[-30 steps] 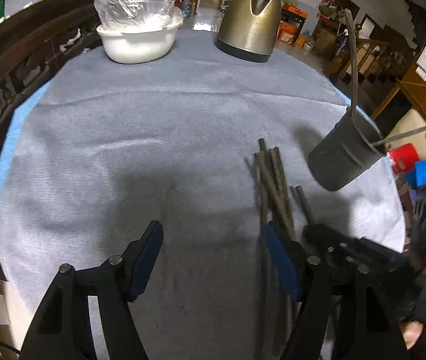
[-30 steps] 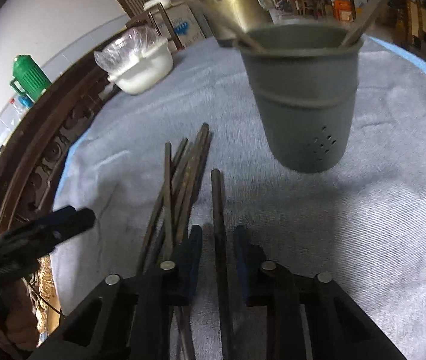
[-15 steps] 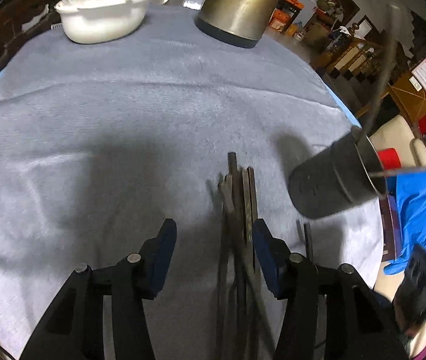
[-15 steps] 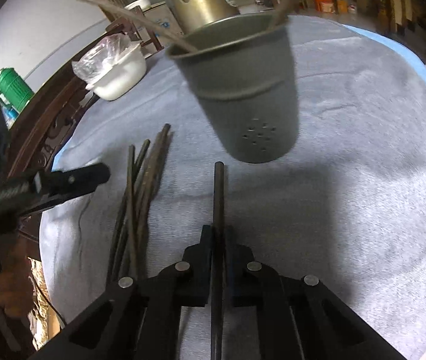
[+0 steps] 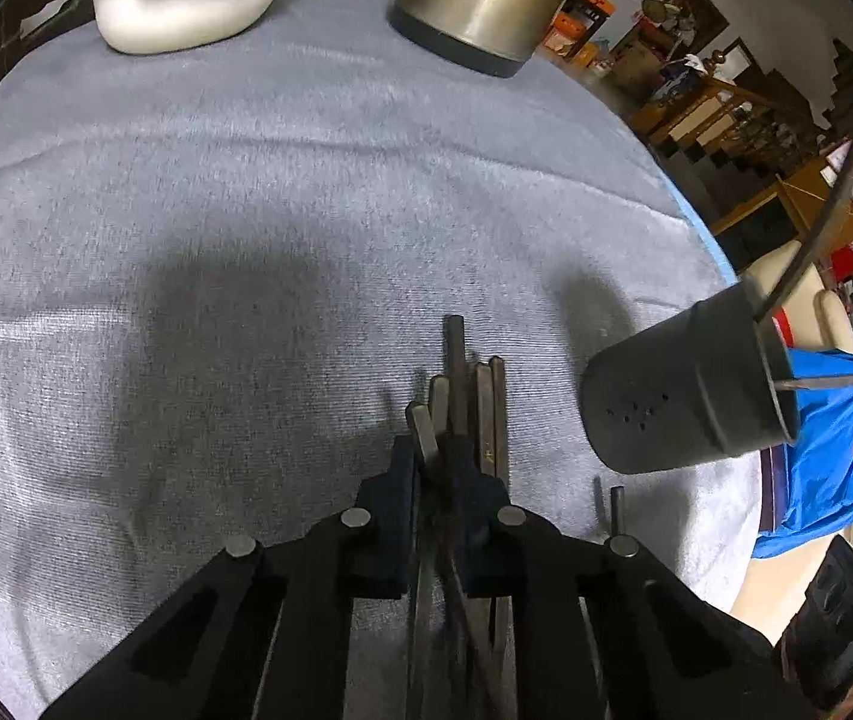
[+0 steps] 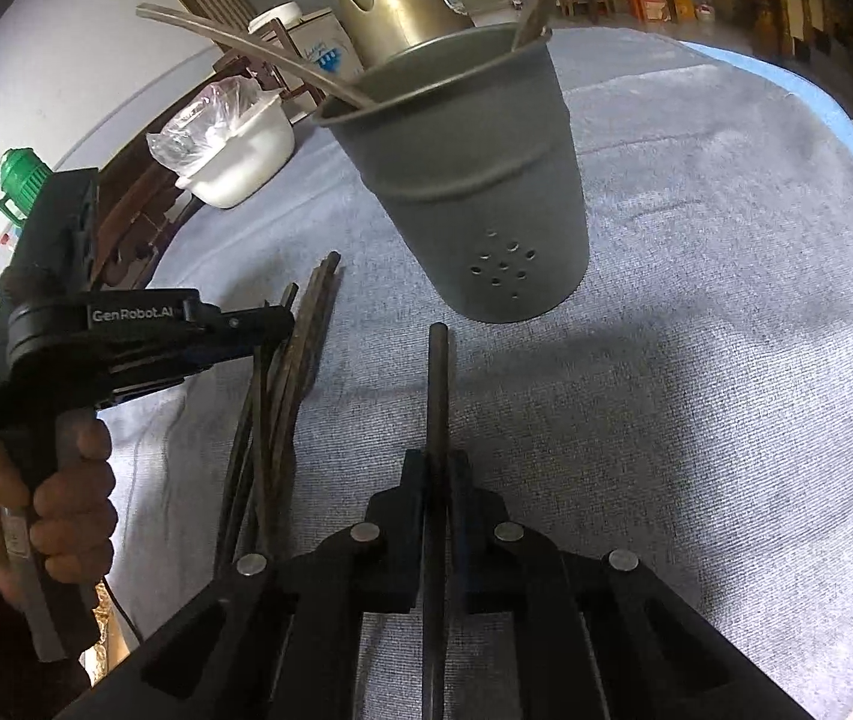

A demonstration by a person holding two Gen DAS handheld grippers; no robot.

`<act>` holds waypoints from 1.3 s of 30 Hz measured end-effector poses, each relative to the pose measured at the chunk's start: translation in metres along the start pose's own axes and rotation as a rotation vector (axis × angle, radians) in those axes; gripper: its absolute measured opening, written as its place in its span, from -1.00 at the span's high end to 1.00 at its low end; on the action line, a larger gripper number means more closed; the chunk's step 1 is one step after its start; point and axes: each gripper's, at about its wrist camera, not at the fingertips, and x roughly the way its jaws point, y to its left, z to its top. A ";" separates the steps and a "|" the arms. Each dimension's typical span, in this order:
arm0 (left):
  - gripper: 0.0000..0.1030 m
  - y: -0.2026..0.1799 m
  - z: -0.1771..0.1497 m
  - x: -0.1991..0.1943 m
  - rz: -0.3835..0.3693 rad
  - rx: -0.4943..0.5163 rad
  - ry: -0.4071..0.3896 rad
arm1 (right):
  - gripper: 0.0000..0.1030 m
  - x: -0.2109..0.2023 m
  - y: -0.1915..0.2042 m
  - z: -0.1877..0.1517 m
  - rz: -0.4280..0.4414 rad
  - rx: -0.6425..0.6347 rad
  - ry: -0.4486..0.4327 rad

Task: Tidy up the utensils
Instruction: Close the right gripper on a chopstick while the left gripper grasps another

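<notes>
With my right gripper (image 6: 435,480) clamped on one chopstick (image 6: 437,396) and my left gripper (image 5: 432,462) pinching the chopstick bundle (image 5: 474,402), I lift each level, then tip it upright over the grey holder (image 6: 474,192) on the worktop (image 6: 726,300)

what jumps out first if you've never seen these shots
The grey holder stands out first, upright mid-table on the cloth with two utensils leaning out of it. Just before it, the right tongs are shut on a single dark chopstick. To their left, the left tongs are clamped on a bundle of chopsticks lying on the cloth.
</notes>
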 end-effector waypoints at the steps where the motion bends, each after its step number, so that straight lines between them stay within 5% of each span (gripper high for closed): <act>1: 0.82 -0.001 -0.002 -0.004 -0.001 0.012 -0.007 | 0.82 0.000 0.000 0.000 0.000 0.000 0.002; 7: 0.85 -0.010 -0.017 -0.029 0.017 0.110 -0.056 | 0.80 0.001 0.005 0.005 -0.020 -0.001 0.033; 22: 0.85 -0.037 -0.052 -0.075 0.236 0.303 -0.211 | 0.68 0.016 0.020 0.040 -0.107 -0.031 0.052; 31: 0.85 -0.038 -0.058 -0.083 0.279 0.319 -0.243 | 0.84 0.022 0.034 0.042 -0.176 -0.107 0.060; 39: 0.85 -0.039 -0.058 -0.084 0.301 0.319 -0.254 | 0.86 0.011 0.032 0.039 -0.126 -0.094 0.042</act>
